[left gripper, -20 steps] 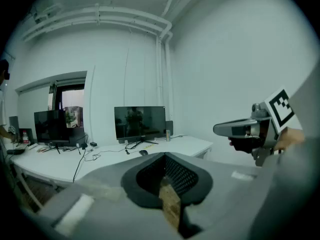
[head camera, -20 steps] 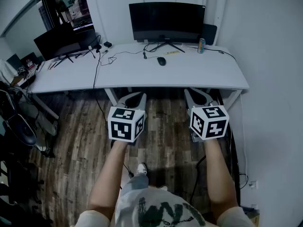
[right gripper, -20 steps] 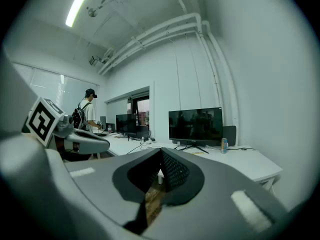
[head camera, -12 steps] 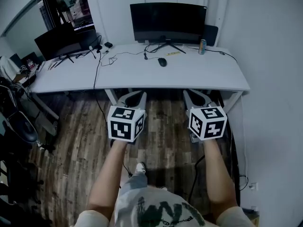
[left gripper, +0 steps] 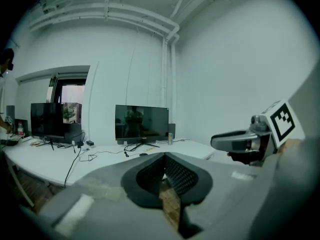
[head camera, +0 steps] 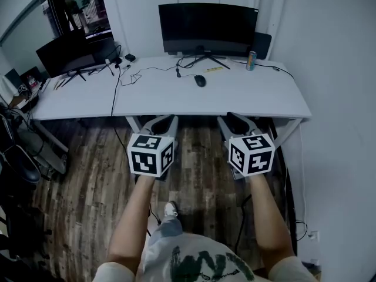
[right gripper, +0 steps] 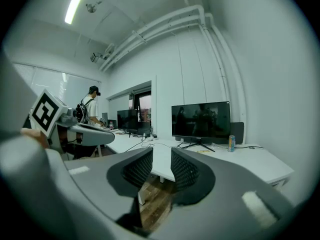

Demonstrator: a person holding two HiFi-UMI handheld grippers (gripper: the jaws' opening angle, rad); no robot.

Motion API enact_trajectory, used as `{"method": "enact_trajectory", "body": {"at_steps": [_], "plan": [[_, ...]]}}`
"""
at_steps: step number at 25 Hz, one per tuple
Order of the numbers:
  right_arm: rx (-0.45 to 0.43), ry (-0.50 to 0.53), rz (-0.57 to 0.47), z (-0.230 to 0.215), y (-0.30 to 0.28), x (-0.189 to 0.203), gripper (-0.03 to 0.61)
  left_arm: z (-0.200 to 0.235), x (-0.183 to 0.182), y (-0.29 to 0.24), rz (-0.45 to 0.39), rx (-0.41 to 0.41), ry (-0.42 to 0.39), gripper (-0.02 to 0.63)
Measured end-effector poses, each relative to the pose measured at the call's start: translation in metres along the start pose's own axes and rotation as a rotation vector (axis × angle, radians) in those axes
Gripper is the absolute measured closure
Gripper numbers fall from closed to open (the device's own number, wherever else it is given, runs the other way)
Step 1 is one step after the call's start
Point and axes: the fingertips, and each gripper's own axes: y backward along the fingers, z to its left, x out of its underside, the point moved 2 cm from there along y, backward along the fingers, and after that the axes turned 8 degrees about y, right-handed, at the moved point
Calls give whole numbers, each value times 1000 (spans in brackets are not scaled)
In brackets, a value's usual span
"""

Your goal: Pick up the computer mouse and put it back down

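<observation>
White bench [head camera: 247,96] carries the black computer mouse [head camera: 200,80], which lies flat just in front of the stand of the large dark monitor [head camera: 207,28], near a small yellowish strip [head camera: 214,69] and well apart from a drinks can [head camera: 251,60] at the right. Loose cables [head camera: 141,72] trail across the bench toward a second monitor [head camera: 67,51] on the left.

Judged from this, the task has hardly begun. The mouse is untouched and every step is left: the reach, the grasp, the lift and the setting down. Both grippers are held over the wooden floor [head camera: 200,181], short of the bench's near edge and well apart from the mouse.

The left gripper [head camera: 163,123] has its ribbed pads meeting at the tips, with nothing between them. The right gripper [head camera: 237,121] stands at a narrow gap, pads apart and parallel, and only the bench and floor show through the slot. It would likely need to spread wider before it could take the mouse.

As for writing, little can be read. Each marker cube, left [head camera: 150,154] and right [head camera: 251,153], bears black-and-white square patterns, not letters. The can's label is too small to make out, both monitor screens are dark, and no brand shows on the mouse.
</observation>
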Motion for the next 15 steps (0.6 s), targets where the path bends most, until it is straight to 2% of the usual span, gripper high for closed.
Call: {"method": "enact_trajectory", "body": {"at_steps": [4,7,15], "plan": [[-1,-1,1,-3,-32,0,395,21,-6,-27,7,31,14,609],[16,8,7,-4,-59,-3,382,40,-14,-49,15,66,37,609],[44,-1,39,-2,-128,-19,302,101,-43,-91,21,101,7,609]]}}
